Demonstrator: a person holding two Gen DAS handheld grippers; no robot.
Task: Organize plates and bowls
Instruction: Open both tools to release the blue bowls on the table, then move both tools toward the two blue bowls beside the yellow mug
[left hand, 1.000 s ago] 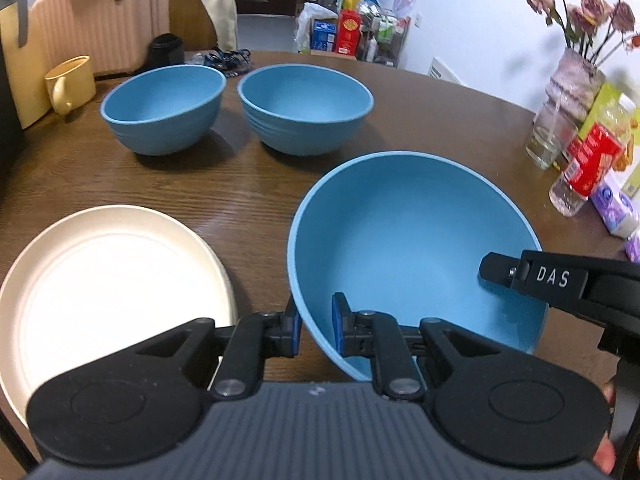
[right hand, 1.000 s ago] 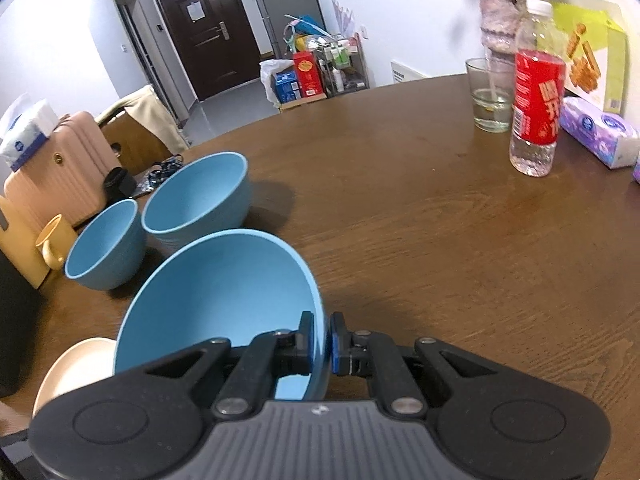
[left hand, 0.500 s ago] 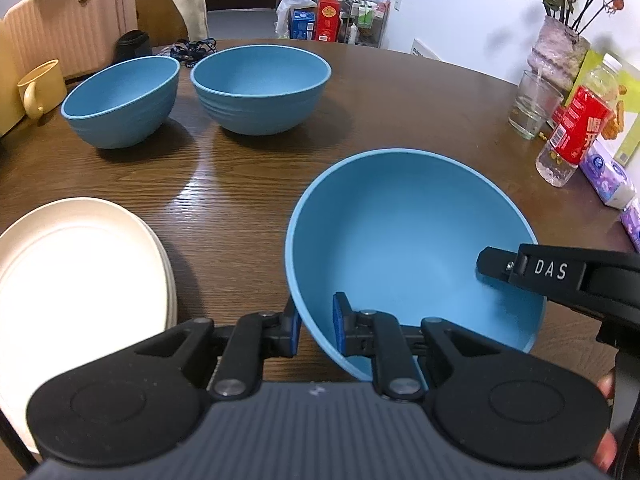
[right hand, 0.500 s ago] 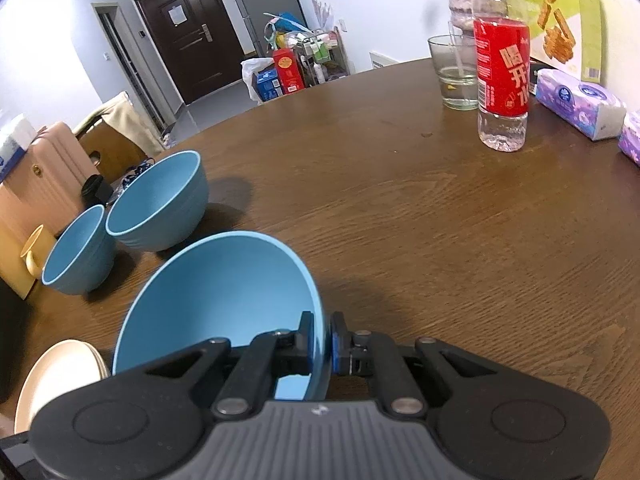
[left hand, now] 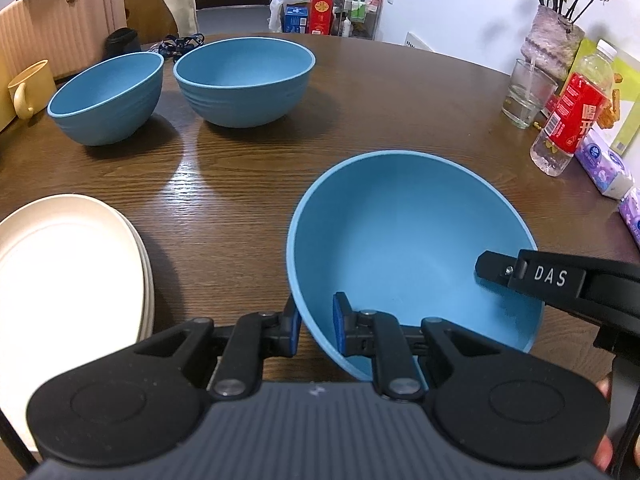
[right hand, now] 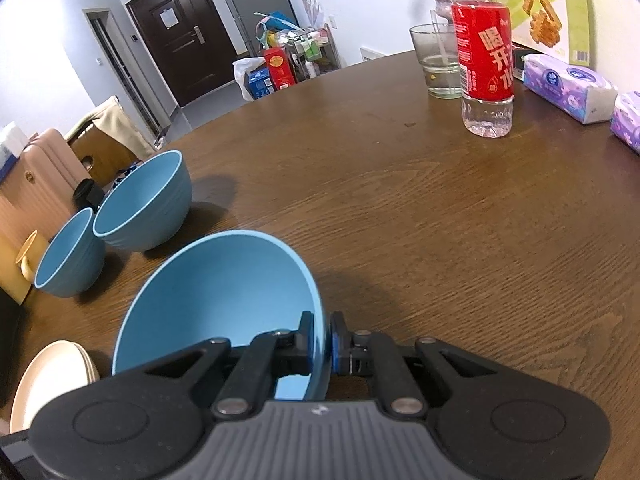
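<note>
In the left wrist view, the large blue bowl (left hand: pixel 404 240) is seen tilted just above the brown surface (left hand: pixel 248 184), its near rim caught between the blue pads of the left hand-held gripper (left hand: pixel 316 324). The jaws are drawn nearly together, one pad outside the wall and one inside. A small gap seems to remain at the inner pad, so the firmness of this hold cannot be told. The right hand-held gripper (left hand: pixel 486 270) is seen reaching in over the bowl's right rim. A stack of cream plates (left hand: pixel 68 276) lies to the left, and two smaller blue bowls (left hand: pixel 244 80) stand well apart at the far side.

In the right wrist view, the right hand-held gripper (right hand: pixel 320 340) is shown clamped tight on the thin bowl wall, pads pressed on both sides. The water bottle (right hand: pixel 484 64) and glass (right hand: pixel 436 60) are well clear.

A slip is judged the main risk: a smooth, sloped wall pinched only at the rim could slide out if the two hands are moved unevenly, and the bowl could drop onto the surface or knock the plates.
</note>
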